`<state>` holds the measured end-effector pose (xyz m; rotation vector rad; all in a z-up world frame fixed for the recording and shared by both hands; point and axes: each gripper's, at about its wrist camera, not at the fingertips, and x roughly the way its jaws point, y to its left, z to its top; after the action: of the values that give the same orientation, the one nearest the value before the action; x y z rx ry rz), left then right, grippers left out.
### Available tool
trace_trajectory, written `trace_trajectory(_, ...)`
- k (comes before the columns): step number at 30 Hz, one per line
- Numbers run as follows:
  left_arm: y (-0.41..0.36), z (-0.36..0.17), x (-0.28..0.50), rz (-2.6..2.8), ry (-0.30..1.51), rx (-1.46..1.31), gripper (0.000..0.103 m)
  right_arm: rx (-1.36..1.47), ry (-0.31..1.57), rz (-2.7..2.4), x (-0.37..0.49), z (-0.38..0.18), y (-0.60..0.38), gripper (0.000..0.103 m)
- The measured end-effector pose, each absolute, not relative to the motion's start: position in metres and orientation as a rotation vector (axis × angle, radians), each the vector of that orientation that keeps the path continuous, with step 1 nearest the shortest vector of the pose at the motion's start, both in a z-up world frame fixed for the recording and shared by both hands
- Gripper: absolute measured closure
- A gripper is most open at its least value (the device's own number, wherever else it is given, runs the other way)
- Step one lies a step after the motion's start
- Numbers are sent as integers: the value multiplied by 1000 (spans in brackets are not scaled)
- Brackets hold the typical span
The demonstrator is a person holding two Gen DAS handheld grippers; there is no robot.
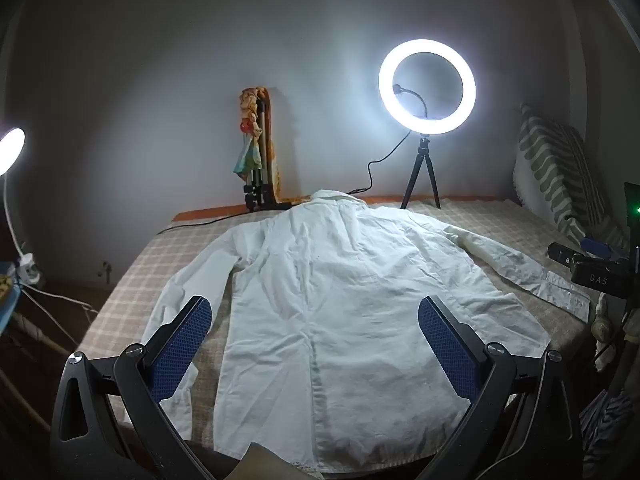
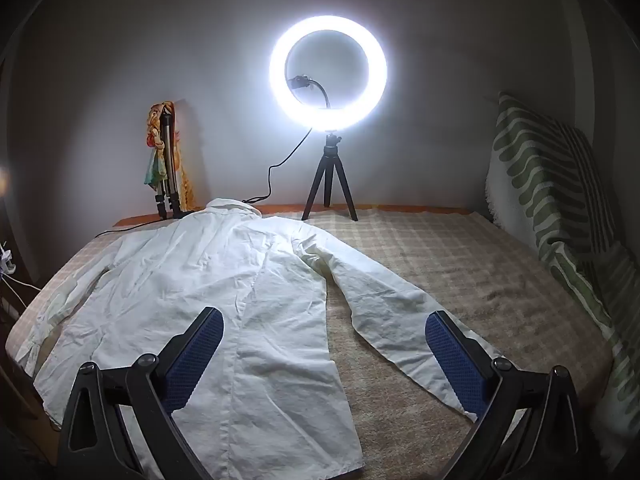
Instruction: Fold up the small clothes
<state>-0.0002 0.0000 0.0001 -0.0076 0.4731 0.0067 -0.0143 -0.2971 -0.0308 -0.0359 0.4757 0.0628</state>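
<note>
1 white long-sleeved shirt (image 1: 340, 300) lies spread on the bed, with 2 sleeves out to the sides and 1 collar at the far end; 1 checked beige bedcover (image 2: 440, 264) lies under it; 2 grippers are in the room, the left gripper (image 1: 315, 344) and the right gripper (image 2: 324, 356), each with 2 fingers faced in blue pads, so 4 pads in all; 2 lit lamps show, 1 ring light (image 2: 328, 68) on 1 small black tripod (image 2: 330, 184) and 1 round lamp (image 1: 12, 152) at the left edge; 1 folded tripod (image 1: 260, 152) leans on the wall, wrapped in 1 colourful scarf; 1 green-striped pillow (image 2: 552, 184) stands at the right.
</note>
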Motion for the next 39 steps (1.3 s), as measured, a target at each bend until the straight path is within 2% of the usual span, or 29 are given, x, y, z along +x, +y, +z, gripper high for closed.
trace_trajectory(39, 11, 8, -1, 44, 448, -26, 0, -49, 479, 62, -13, -34, -293, 1)
